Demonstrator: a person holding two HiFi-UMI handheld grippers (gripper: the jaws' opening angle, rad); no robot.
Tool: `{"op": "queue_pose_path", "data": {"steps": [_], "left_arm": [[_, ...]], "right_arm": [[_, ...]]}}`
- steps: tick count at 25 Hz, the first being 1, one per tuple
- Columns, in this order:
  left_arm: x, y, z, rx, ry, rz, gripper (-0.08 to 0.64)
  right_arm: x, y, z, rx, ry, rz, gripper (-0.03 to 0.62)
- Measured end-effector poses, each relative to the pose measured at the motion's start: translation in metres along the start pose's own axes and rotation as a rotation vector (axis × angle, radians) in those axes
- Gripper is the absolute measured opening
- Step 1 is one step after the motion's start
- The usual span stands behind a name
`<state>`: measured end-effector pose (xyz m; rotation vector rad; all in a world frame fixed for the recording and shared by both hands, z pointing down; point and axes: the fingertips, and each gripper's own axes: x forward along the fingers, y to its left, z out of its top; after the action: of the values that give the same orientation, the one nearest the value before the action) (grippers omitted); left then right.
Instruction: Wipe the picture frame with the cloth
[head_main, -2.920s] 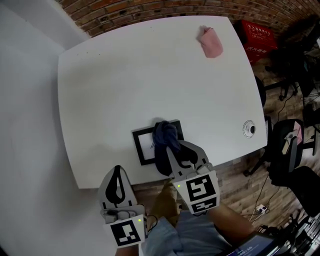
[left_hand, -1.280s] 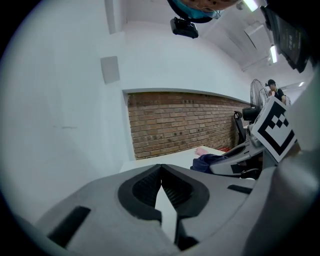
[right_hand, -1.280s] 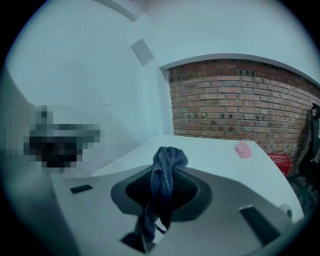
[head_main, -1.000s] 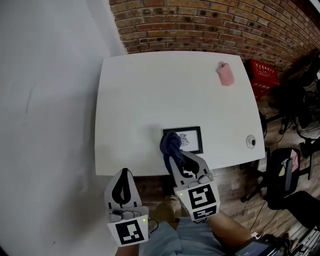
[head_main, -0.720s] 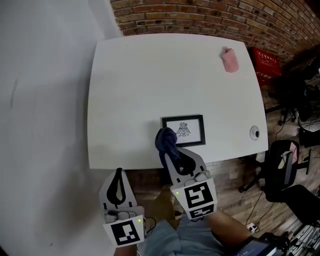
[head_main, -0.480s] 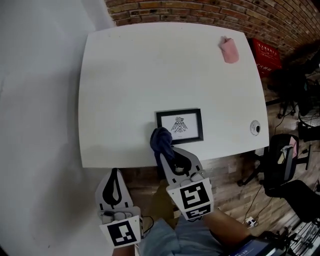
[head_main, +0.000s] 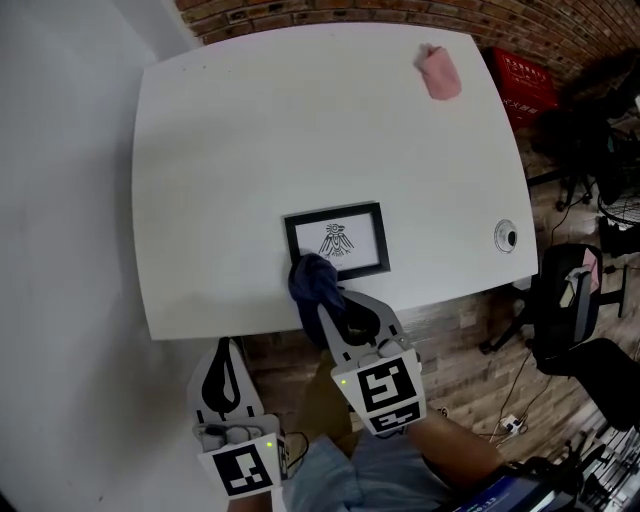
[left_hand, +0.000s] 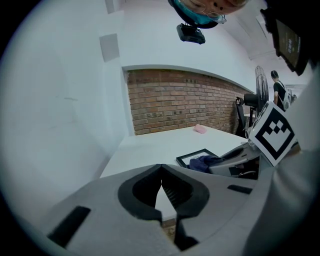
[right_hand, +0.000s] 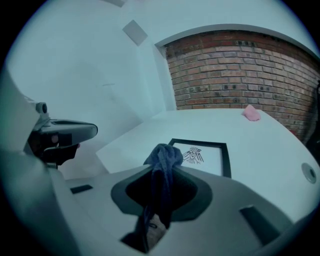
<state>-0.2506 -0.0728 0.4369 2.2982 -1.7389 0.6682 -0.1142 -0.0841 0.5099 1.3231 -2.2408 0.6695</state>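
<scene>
Picture frame (head_main: 336, 243): flat on the white surface (head_main: 300, 130), near its front edge.
Cloth (head_main: 313, 282): dark blue wad at the frame's near-left corner, seemingly touching the border.
Right hand-held gripper (head_main: 322, 303): clenched on the cloth, just in front of the frame.
Left hand-held gripper (head_main: 230, 352): jaws together on nothing, well apart from the frame.
Wiping: press lightly and sweep across the glass and border (an unpinned frame may slide, so the idle gripper could steady it).

You can read no text here | red plastic crate (head_main: 528, 84): white print, too small for you to make out | black rectangular picture frame (head_main: 336, 212): bird-like line emblem, no legible words
</scene>
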Motion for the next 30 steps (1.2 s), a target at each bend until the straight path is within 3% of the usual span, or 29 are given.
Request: {"op": "queue_pose_path", "data": {"steps": [5,8,15,30], "left_arm": [[0.007,-0.019,0.012,0.008,-0.043,-0.029,0.009],[0.009,-0.028,0.008,0.029,-0.004,-0.032,0.009],[0.016,-0.059,0.017,0.058,-0.006,-0.071,0.009],[0.026,-0.132,0.055,0.126,-0.066,-0.151,0.009]], "right_arm": [[-0.007,-0.016,-0.007,0.021,0.003,-0.013,0.072],[-0.012,-0.025,-0.011,0.035,0.002,-0.018,0.072],[-0.027,-0.052,-0.021,0.075,-0.003,-0.047,0.072],[-0.081,-0.124,-0.036,0.143,-0.028,-0.15,0.074]]}}
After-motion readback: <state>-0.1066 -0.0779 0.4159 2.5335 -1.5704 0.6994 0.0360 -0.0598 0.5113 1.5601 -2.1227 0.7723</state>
